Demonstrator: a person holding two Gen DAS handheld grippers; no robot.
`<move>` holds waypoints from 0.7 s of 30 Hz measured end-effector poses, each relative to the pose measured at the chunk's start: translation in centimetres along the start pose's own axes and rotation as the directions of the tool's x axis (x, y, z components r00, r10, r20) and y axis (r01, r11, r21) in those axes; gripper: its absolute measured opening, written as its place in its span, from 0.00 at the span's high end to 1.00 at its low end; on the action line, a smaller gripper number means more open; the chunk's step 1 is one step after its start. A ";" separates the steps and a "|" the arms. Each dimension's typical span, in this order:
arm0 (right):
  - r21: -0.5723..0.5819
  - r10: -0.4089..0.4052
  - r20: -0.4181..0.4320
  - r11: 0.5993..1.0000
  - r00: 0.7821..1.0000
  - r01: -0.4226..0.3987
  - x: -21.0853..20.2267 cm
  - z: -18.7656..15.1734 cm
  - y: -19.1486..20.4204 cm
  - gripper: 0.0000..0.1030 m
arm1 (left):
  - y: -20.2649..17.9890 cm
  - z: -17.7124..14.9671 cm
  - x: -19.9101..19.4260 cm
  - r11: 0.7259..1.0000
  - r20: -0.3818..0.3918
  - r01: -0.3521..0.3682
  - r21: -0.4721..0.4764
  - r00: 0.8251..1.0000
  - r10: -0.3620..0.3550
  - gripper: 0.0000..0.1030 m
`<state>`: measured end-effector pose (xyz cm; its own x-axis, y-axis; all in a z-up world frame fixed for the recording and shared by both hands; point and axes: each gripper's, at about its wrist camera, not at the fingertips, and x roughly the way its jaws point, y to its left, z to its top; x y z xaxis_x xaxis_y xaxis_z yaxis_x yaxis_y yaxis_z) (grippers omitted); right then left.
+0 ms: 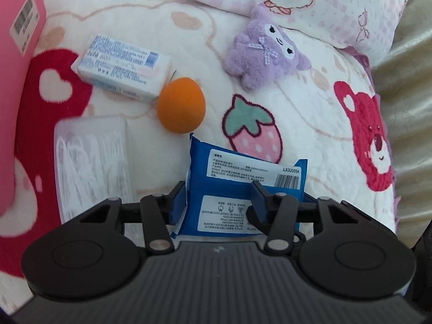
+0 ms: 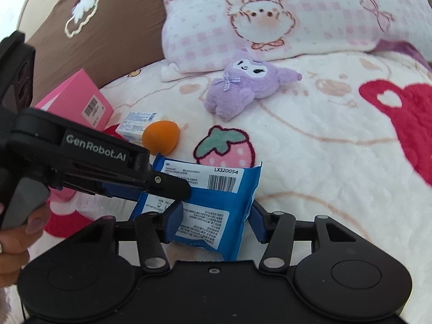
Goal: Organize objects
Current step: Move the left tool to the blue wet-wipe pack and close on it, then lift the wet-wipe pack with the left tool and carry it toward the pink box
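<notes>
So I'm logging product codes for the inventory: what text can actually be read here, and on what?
"LX320054": white label on the blue packet, beside its barcode.
"GenRobot.AI": side of the left gripper.
Small print on the blue packet's labels: too small to read.
White box: print blurred.
Pink box: barcode sticker unreadable.

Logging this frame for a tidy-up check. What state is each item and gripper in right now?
blue wipes pack: sealed, label side up, between both grippers' fingers
left gripper: partly closed around the pack; grip unclear
right gripper: fingers astride the pack; grip unclear
orange sponge: lying loose on the blanket
white box: closed, lying flat
purple plush: lying against the pillow
clear plastic case: lying flat
</notes>
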<state>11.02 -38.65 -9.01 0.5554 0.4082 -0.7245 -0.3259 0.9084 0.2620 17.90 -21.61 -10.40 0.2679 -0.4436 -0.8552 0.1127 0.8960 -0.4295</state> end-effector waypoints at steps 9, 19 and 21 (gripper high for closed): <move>-0.106 -0.043 0.027 0.993 0.999 0.045 -0.4 -1.2 1.0 0.38 | -1.4 -2.0 -0.4 0.999 0.037 -0.053 -0.008 0.998 0.053 0.53; -0.144 -0.067 0.039 0.987 0.997 0.072 -1.0 -2.5 1.8 0.43 | -0.5 -3.7 -0.4 0.999 0.102 -0.035 -0.013 0.994 0.036 0.56; -0.149 -0.069 0.041 0.986 0.997 0.074 -1.0 -2.5 1.9 0.44 | -0.6 -4.2 -0.5 1.000 0.122 -0.031 -0.004 0.992 0.031 0.56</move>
<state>7.92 -37.60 -9.36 0.6076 0.3483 -0.7139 -0.3943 0.9124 0.1096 13.71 -21.98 -10.91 0.3860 -0.4098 -0.8265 0.1003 0.9092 -0.4040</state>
